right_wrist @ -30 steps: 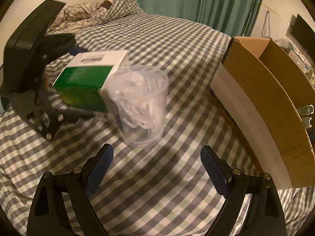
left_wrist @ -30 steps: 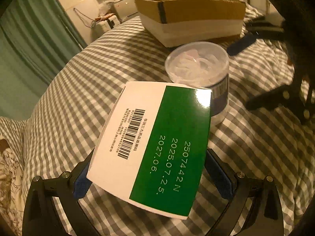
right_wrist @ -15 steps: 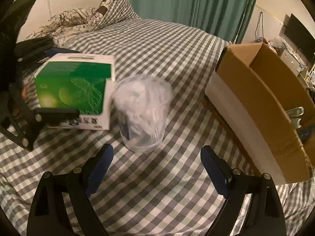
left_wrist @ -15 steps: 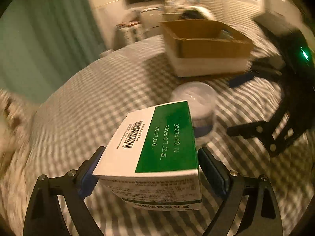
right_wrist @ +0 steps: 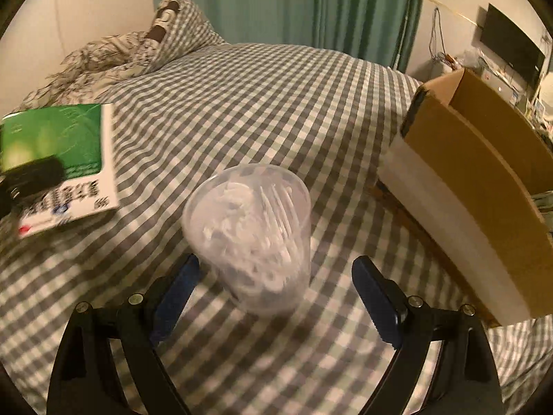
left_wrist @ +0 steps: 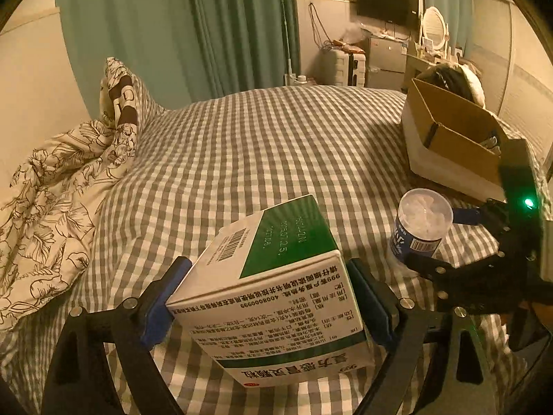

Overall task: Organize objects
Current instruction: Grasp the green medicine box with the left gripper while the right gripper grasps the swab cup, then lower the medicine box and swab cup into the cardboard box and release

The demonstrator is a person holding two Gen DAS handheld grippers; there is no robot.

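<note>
Your left claw (left_wrist: pixel 266 297) grips the green medicine box (left_wrist: pixel 273 297), lower centre. Right claw (right_wrist: pixel 274 294) gapes wide astride the clear tub (right_wrist: pixel 250 249), untouched. Next: close on it, carry to cardboard box (right_wrist: pixel 484 180), right.

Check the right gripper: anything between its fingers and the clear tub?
Nothing visible. The right gripper is open with the clear tub standing upright just ahead of its fingers on the checked bedspread. The green-and-white box sits off to the left.
</note>
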